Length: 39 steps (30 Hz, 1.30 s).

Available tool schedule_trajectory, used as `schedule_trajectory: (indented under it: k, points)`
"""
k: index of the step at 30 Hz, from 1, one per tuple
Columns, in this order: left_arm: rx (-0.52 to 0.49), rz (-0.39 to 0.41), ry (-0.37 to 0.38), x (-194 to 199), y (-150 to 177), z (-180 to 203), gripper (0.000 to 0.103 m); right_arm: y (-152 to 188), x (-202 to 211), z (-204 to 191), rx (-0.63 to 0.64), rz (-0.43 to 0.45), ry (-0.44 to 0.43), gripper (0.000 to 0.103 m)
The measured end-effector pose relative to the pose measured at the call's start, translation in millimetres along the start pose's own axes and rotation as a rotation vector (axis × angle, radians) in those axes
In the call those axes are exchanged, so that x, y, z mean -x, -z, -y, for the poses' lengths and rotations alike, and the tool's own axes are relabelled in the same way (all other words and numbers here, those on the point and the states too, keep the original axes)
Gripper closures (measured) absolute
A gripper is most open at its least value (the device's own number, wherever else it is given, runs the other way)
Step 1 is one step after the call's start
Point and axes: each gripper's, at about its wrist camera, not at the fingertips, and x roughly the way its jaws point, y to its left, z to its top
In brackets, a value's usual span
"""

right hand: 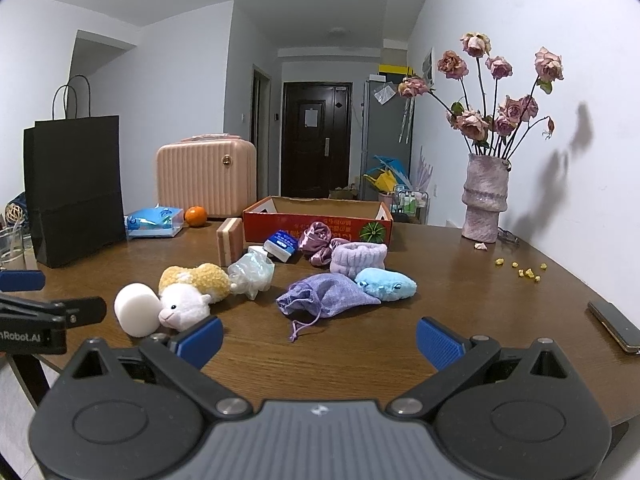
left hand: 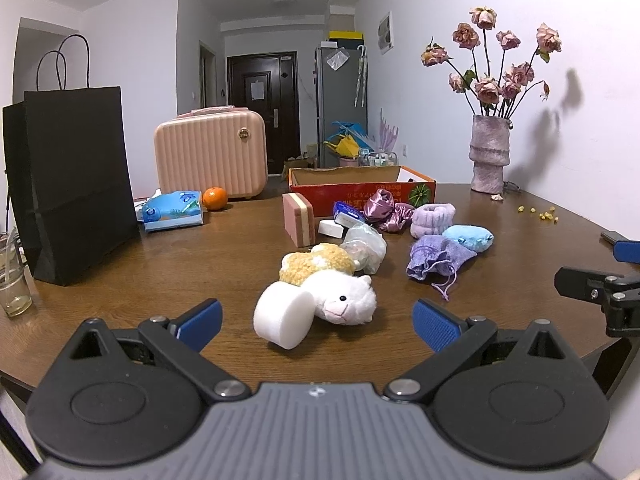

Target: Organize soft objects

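I am holding my left gripper (left hand: 318,322) spread wide and empty, lining up on the white foam cylinder (left hand: 283,315) at twelve o'clock. My right gripper (right hand: 319,338), also gaping empty, is facing the purple pouch (right hand: 326,299). The red box (right hand: 318,222) is waiting beyond, probably their destination.

My left gripper (left hand: 318,322) and right gripper (right hand: 319,338) match: black linkage arms with silver screws, ribbed grey body, blue textured pads (right hand: 438,342) at my fingertips.

The left gripper (left hand: 316,322) gapes empty before a white foam cylinder (left hand: 283,315) touching a plush lamb (left hand: 344,298).
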Motion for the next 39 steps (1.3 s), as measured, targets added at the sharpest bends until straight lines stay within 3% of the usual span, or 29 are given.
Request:
schedule_trajectory:
  k: [39]
  points:
    - [0.024, -0.125, -0.031, -87, 0, -27, 0.0, -11, -83, -17, 0.019, -0.121, -0.03, 0.0]
